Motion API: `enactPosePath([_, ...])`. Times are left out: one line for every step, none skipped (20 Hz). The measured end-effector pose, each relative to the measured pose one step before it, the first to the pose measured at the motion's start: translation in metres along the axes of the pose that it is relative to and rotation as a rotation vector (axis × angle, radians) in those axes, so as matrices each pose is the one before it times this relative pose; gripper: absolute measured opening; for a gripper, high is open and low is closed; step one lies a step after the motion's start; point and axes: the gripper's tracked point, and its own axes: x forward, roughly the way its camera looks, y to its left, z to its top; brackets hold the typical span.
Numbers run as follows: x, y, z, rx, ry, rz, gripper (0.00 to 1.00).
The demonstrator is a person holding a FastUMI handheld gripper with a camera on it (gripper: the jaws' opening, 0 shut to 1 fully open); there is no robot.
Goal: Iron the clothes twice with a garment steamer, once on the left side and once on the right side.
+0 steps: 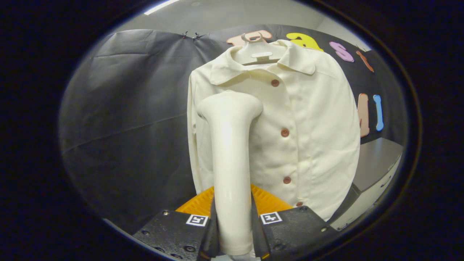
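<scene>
Cream steamer (230, 170) is clamped between both fingers of my claw (233, 232), its head up on the shirt (311, 137) left of the buttons, and if my grip twists, that smooth handle could swivel off the cloth.

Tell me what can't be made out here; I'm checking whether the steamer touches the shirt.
Gripper view:
- Steamer head face: turned away toward the shirt, so contact is unclear.
- Shirt's side behind the steamer: covered by it.
- Shirt hem: hidden behind the claw, which grips the steamer handle.
- Hanger hook: too small.
</scene>
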Motion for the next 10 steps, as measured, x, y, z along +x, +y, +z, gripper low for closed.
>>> enactPosePath([0.00111,0.00141,-0.00554,0.00316,0.01532,-0.00535,0.38])
enactPosePath([0.00271,0.00144,-0.00455,-0.00324,0.00289,-0.00190,0.38])
enactPosePath([0.00311,-0.00088,-0.00547,-0.00727,0.00767,-0.00704,0.38])
enactPosePath([0.00253,-0.00135,-0.00841,0.00211,0.01254,-0.00570,0.38])
enactPosePath([0.00277,-0.00006,-0.00835,0.00599,0.01395,-0.00350,0.38])
enactPosePath([0.00254,0.00034,-0.00955,0.00211,0.01450,-0.00141,0.38])
enactPosePath([0.00185,-0.00160,-0.00707,-0.00219,0.01144,-0.00469,0.38])
enactPosePath([-0.00019,-0.00164,-0.00951,0.00131,0.01767,-0.00418,0.38])
enactPosePath([0.00242,-0.00055,-0.00694,0.00473,0.00778,-0.00371,0.38])
enactPosePath([0.00326,-0.00073,-0.00733,0.00231,0.01150,-0.00184,0.38])
